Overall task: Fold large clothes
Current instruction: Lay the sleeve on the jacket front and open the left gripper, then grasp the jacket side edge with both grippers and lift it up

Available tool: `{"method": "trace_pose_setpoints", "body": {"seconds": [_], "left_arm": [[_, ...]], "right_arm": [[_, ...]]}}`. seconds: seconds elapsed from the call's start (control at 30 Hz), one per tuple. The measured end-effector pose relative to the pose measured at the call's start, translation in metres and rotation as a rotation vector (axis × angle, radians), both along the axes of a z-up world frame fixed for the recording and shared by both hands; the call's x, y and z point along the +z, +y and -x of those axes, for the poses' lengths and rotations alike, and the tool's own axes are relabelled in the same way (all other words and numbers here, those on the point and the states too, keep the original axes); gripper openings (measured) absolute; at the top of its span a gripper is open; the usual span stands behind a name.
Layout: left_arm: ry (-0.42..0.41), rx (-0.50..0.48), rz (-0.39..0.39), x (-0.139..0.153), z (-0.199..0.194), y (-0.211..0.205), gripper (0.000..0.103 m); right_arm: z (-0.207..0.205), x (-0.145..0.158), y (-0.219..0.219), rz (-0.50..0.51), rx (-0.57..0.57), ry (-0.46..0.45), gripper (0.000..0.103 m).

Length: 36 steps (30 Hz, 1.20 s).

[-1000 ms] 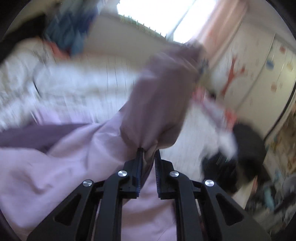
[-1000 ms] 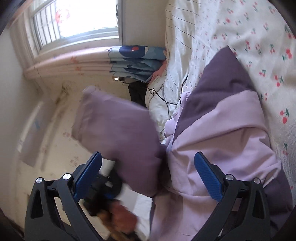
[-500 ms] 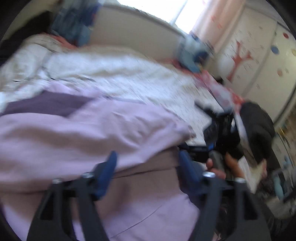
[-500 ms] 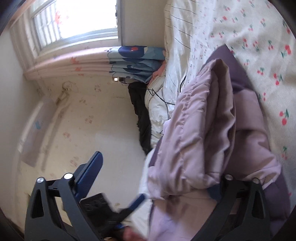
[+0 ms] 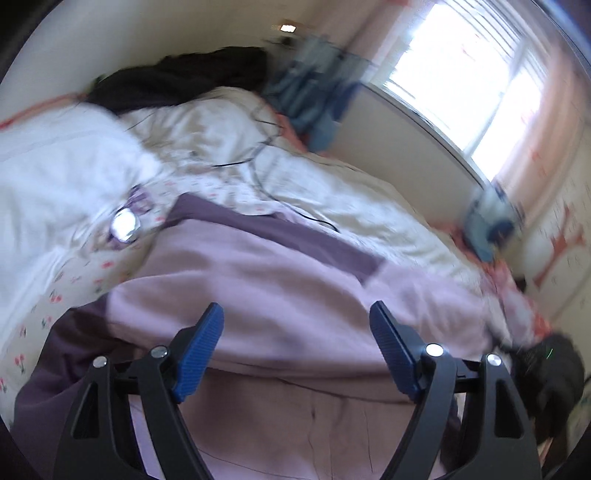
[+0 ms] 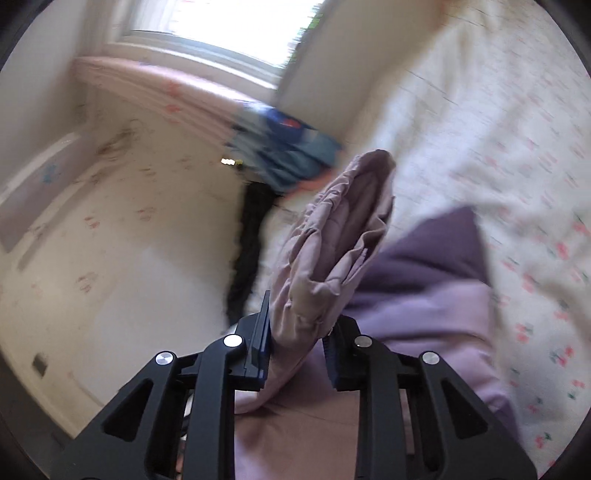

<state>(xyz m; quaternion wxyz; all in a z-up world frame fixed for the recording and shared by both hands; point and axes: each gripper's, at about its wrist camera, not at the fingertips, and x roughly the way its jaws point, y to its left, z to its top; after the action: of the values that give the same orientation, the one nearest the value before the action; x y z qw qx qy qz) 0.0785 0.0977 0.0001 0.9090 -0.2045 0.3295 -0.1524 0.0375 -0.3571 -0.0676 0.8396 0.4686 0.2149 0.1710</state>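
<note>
A large lilac garment (image 5: 277,280) with dark purple panels (image 5: 280,229) lies bunched on a bed. My left gripper (image 5: 295,306) hovers just above it. Its blue pads stand far apart, its jaws are still opening, and nothing is gripped between them. In the right wrist view, a gathered lilac sleeve end (image 6: 343,229) rises out of my right gripper (image 6: 297,325). Those jaws are closing, and the pads press the fabric from both sides. The garment's body (image 6: 424,314) with a dark purple panel (image 6: 439,251) lies behind on the bed.
The bed carries a white cherry-print sheet (image 5: 55,295) (image 6: 517,147) and a cable (image 5: 258,155). Folded blue cloth (image 5: 310,96) (image 6: 291,147) and a black garment (image 5: 184,81) (image 6: 247,240) sit at the bed's far end. Pale floor (image 6: 110,221) lies left of the bed, below a window (image 6: 229,22).
My left gripper let go of the sleeve, opened wide and swung across over the garment. My right gripper went from wide open to closed on the sleeve end and rose slightly.
</note>
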Motion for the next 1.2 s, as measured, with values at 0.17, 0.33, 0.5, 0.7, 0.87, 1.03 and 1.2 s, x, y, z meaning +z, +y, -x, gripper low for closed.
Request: {"method": "trace_pose_setpoints", "body": {"seconds": [0.17,0.33,0.5,0.7,0.87,1.03,1.2], "left_arm": [[0.185,0.06,0.035,-0.045,-0.022,0.021,0.088],[0.114,0.09,-0.005,-0.028,-0.014,0.016,0.088],[0.03,0.1,-0.033,-0.014,-0.008,0.012,0.092],[0.172,0.112,-0.082,-0.05,-0.026,0.01,0.092],[0.198,0.086,-0.13,-0.058,-0.03,0.003,0.092],[0.217,0.038,-0.178,-0.053,-0.029,0.001,0.092],[0.192,-0.01,-0.137,-0.01,0.026,0.052,0.092]], "right_arm": [[-0.003,-0.062,-0.012,-0.139,-0.047,0.204,0.024],[0.021,-0.033,-0.023,-0.002,-0.24,0.196,0.047],[0.041,0.024,-0.001,0.276,-0.316,-0.01,0.07],[-0.01,0.0,0.042,0.405,-0.043,0.152,0.084],[-0.024,-0.031,0.032,0.364,-0.026,0.266,0.076],[-0.019,-0.02,0.032,0.362,-0.004,0.279,0.077],[0.046,0.019,0.003,0.291,0.079,0.284,0.089]]}}
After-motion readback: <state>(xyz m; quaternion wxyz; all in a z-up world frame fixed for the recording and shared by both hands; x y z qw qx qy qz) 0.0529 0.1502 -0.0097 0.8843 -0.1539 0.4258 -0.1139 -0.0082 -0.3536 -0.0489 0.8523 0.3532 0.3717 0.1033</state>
